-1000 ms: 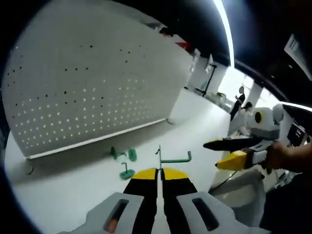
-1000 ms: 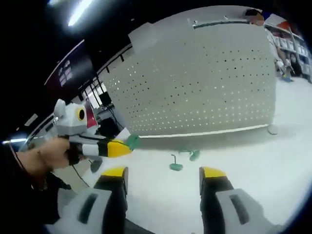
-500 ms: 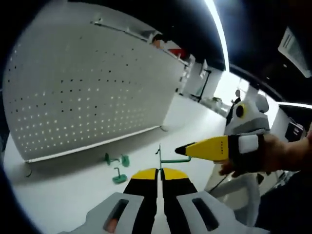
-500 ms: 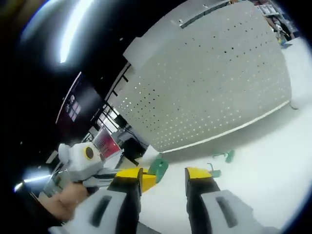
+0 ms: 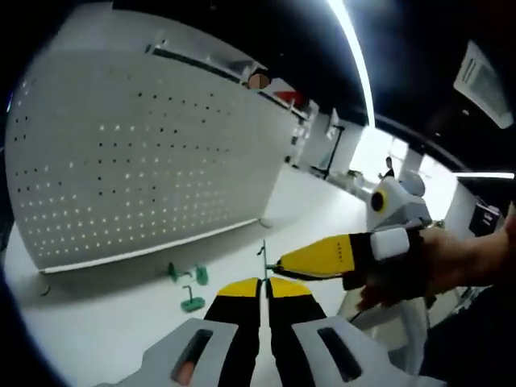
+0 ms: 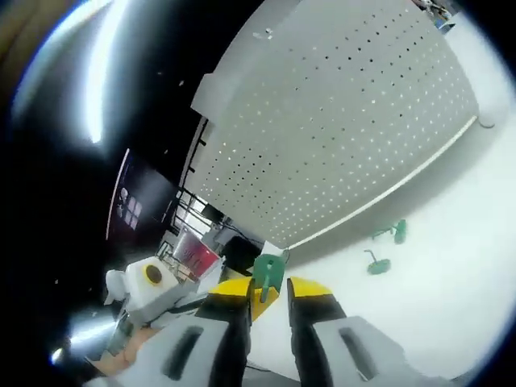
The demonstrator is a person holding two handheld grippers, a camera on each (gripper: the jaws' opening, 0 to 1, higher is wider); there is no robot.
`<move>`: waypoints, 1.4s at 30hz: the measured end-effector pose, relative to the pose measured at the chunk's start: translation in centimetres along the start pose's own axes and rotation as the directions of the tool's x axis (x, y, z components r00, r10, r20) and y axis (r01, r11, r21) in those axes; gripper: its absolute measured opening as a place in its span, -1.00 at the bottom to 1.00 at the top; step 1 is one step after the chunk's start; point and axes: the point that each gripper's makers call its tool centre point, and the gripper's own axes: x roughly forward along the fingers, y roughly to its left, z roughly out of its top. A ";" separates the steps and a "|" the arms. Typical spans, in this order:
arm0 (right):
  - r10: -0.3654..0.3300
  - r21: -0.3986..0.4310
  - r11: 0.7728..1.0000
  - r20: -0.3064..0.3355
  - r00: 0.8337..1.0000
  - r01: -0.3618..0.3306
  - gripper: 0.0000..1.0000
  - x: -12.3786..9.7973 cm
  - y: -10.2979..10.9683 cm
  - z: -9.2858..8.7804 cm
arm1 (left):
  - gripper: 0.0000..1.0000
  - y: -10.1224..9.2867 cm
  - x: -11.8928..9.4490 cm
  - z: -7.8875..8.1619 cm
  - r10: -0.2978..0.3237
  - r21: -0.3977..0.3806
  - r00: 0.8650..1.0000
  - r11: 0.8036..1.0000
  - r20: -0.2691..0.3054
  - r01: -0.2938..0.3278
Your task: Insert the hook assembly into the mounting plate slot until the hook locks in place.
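My left gripper (image 5: 264, 282) is shut on a thin green hook (image 5: 264, 256) whose wire stands up from the jaw tips. The right gripper (image 5: 279, 264), held in a hand, reaches in from the right with its yellow jaws against that hook. In the right gripper view the hook's green base plate (image 6: 268, 272) sits between the nearly closed jaws of the right gripper (image 6: 269, 287), and the left gripper (image 6: 149, 292) shows at the lower left. The white pegboard (image 5: 137, 153) (image 6: 347, 137) stands upright behind.
Two more green hooks (image 5: 184, 273) (image 5: 192, 302) lie on the white table (image 5: 105, 339) in front of the pegboard; they also appear in the right gripper view as the green hooks (image 6: 393, 232) (image 6: 376, 265). White furniture stands at the far right.
The right gripper has swung in to the hook held by the left and its jaws have narrowed from wide open to close around the green base plate. Both views tilted.
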 end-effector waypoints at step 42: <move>0.137 -0.166 0.976 -0.049 0.989 -0.143 -1.00 1.2 4.9 0.5 | -0.52 -0.5 -3.2 2.3 -0.052 0.081 0.996 0.996 0.079 0.045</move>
